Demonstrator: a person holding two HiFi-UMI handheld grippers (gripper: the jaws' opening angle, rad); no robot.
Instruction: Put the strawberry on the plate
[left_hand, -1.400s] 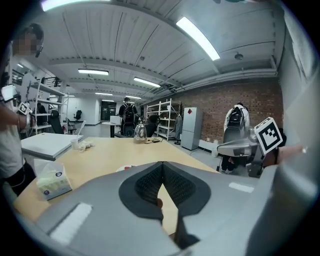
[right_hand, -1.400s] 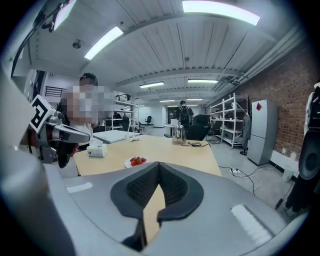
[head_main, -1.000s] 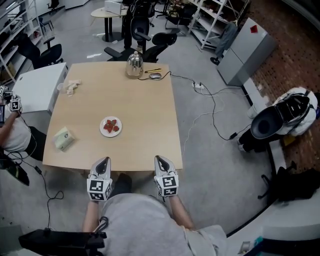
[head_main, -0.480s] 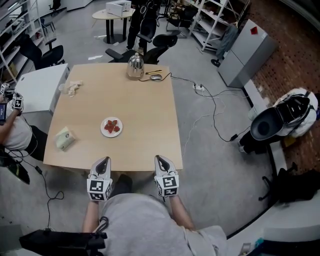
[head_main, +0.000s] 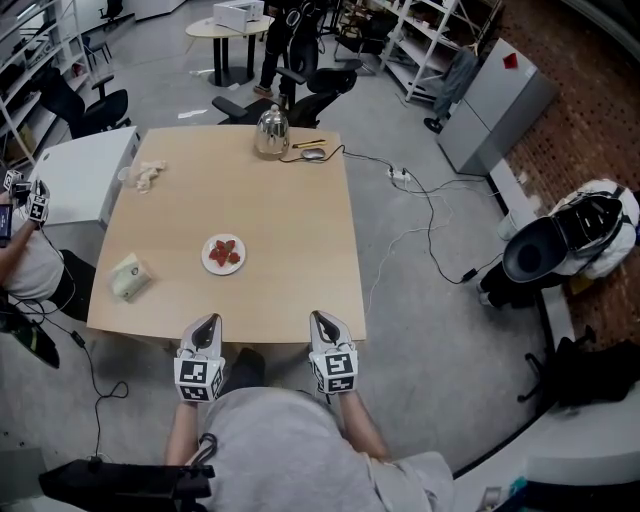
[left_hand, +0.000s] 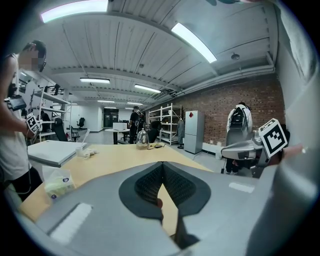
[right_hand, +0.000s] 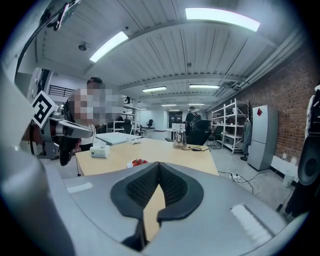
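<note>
A white plate (head_main: 223, 254) sits on the wooden table (head_main: 290, 230), left of centre, with red strawberries (head_main: 225, 251) lying on it. The right gripper view also catches these strawberries (right_hand: 139, 162), low over the table top. Both grippers are held at the table's near edge, well short of the plate. My left gripper (head_main: 205, 322) is shut, its pads meeting at the tip (left_hand: 162, 164) with nothing between them. My right gripper (head_main: 321, 318) is shut and empty too (right_hand: 159, 164).
A metal kettle (head_main: 270, 132), a mouse (head_main: 313, 153) and a cable lie at the far edge. A tissue pack (head_main: 128, 277) is near the left edge, crumpled paper (head_main: 148, 173) at the far left. A white cabinet (head_main: 75, 175) and a person (head_main: 25, 255) stand left of the table.
Both grippers and the plate have stayed where they were. Only a person by the chairs beyond the table has moved.
</note>
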